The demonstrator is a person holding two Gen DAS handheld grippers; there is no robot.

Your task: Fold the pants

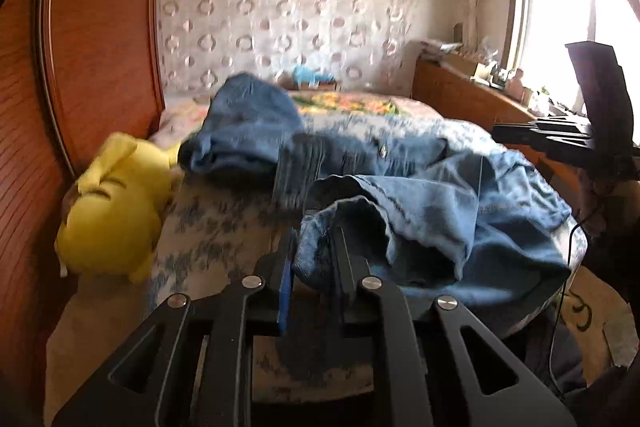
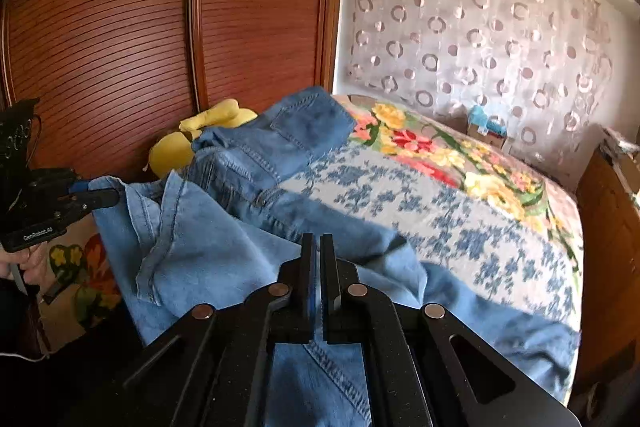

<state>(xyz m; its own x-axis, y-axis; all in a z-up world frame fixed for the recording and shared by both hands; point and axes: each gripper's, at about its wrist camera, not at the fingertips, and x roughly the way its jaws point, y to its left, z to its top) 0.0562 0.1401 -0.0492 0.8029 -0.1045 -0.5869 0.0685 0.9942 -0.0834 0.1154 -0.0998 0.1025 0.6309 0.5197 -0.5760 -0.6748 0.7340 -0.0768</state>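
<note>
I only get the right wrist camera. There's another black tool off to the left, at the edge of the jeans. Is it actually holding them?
Observer: Yes. In the left wrist view, the left tool is shut on a bunched hem of the jeans.
Operator: And that yellow thing behind the jeans?
Observer: It's a yellow plush toy, lying at the edge of the bed, beside the wooden wardrobe.
Operator: Where's the daylight coming from?
Observer: From a bright window beyond the bed, above a cluttered wooden cabinet.
</note>
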